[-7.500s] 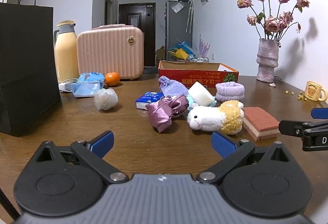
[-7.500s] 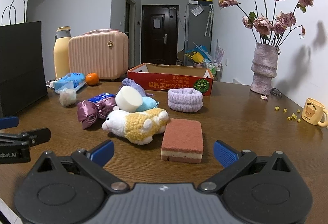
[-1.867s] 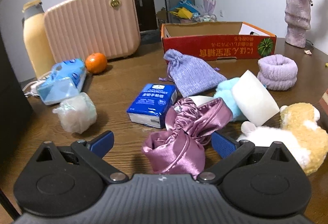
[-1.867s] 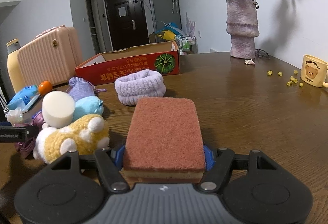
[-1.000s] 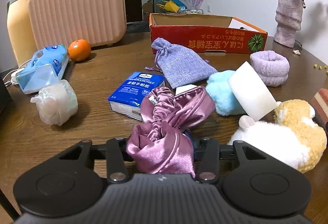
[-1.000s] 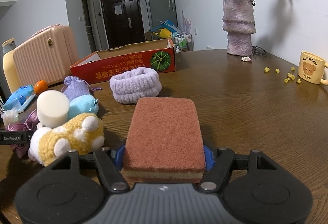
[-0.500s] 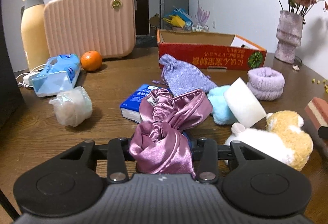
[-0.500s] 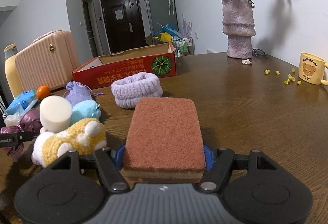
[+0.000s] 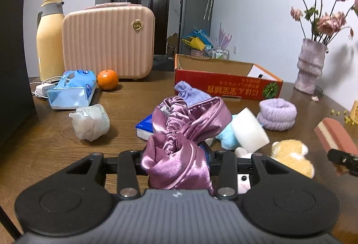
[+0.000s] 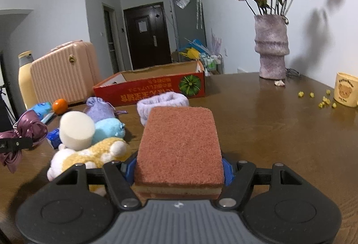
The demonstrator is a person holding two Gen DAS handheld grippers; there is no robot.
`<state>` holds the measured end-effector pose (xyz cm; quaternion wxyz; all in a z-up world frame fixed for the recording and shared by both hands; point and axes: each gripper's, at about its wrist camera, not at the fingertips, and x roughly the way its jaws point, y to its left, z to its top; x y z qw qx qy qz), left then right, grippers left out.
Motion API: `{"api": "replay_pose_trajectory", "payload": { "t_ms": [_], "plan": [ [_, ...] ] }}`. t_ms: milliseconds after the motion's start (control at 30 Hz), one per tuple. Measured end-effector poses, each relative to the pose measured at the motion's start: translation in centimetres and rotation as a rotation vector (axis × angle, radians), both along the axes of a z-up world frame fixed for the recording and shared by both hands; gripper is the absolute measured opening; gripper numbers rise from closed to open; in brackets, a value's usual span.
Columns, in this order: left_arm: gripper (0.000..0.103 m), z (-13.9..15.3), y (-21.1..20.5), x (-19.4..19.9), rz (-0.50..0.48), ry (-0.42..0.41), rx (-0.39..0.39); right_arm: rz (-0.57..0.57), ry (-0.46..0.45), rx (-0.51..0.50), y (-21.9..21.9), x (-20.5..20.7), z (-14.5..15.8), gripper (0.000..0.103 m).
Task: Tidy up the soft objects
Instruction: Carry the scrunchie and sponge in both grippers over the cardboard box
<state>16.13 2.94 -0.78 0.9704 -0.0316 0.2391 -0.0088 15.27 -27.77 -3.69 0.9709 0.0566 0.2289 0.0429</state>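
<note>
My left gripper (image 9: 176, 160) is shut on a shiny purple satin scrunchie (image 9: 181, 132), which hangs lifted off the wooden table (image 9: 56, 143). My right gripper (image 10: 179, 165) is shut on a red-brown sponge (image 10: 179, 141) with a yellow layer, held just above the table (image 10: 279, 132). The same sponge (image 9: 333, 134) shows at the right edge of the left wrist view, and the scrunchie (image 10: 29, 130) at the left of the right wrist view. A red cardboard box (image 9: 226, 80) (image 10: 152, 87) lies open behind the pile.
Around the pile lie a yellow-white plush (image 10: 89, 156), a white foam cylinder (image 10: 76, 130), a blue plush (image 10: 107, 129), a lilac pouch (image 10: 98, 107), a lilac wristband (image 9: 276, 114), a blue tissue pack (image 9: 145, 126). A pink case (image 9: 107, 40), thermos (image 9: 49, 40), orange (image 9: 107, 82), vase (image 10: 270, 47), mug (image 10: 346, 89).
The left gripper has risen and drawn back with the scrunchie, lifting it clear of the tissue pack and table. The right gripper keeps the sponge, hardly moved.
</note>
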Motion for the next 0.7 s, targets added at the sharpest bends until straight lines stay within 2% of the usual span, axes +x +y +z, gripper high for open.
{"api": "replay_pose_trajectory", "payload": {
  "t_ms": [400, 700],
  "plan": [
    [0.041, 1.9, -1.1, -0.1, 0.0, -0.055, -0.024, 0.048, -0.069, -0.044, 1.1, -0.4, 1.6, 0.069],
    [0.041, 3.2, -2.4, 1.4, -0.006, -0.081, -0.039, 0.053, -0.117, -0.058, 1.4, 0.8, 3.3, 0.069]
  ]
}}
